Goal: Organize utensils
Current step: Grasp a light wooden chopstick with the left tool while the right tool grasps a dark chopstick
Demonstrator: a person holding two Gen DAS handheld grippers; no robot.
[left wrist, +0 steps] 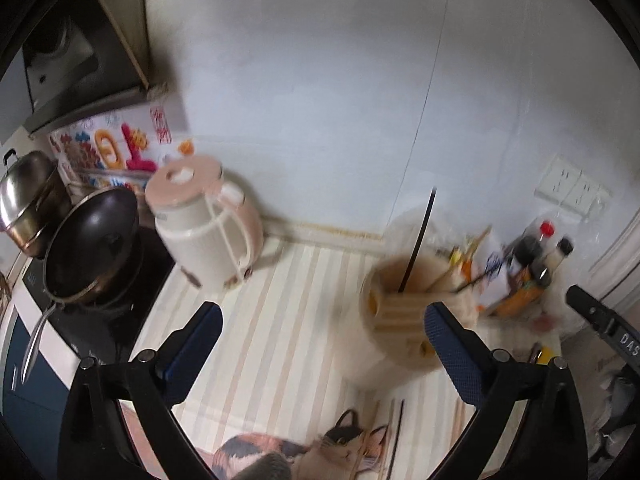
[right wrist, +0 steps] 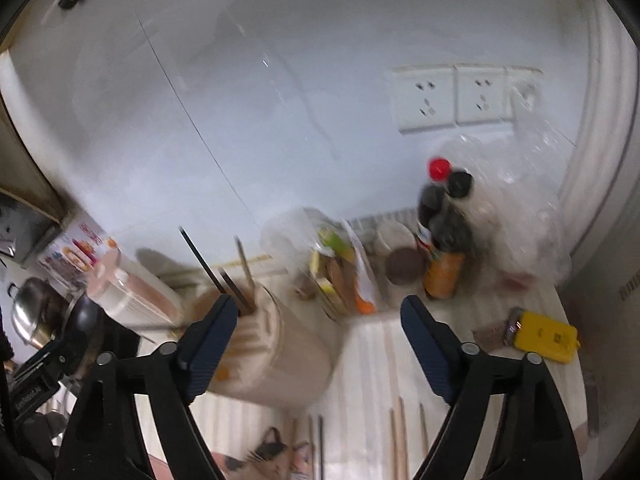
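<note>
A cream utensil holder (left wrist: pixel 400 320) stands on the striped counter (left wrist: pixel 280 340), with a dark chopstick (left wrist: pixel 420 240) and some pale ones upright in it. My left gripper (left wrist: pixel 322 316) is open with nothing between its fingers; its right finger (left wrist: pixel 452 356) overlaps the holder's side in the picture. In the right wrist view the holder (right wrist: pixel 280 356) sits low and left, with dark chopsticks (right wrist: pixel 204 260) sticking out. My right gripper (right wrist: pixel 320 308) is open and empty, its left finger (right wrist: pixel 208 340) in front of the holder. Loose wooden chopsticks (right wrist: pixel 398 440) and a dark one (right wrist: pixel 320 448) lie on the counter below.
A cream kettle (left wrist: pixel 208 224), a dark wok (left wrist: pixel 92 240) and a steel pot (left wrist: pixel 28 196) stand at the left. Sauce bottles (right wrist: pixel 440 240), packets (right wrist: pixel 340 272) and a plastic bag crowd the back right corner. A yellow box (right wrist: pixel 546 336) lies at the right. A cat-print mat (left wrist: pixel 320 452) lies at the front.
</note>
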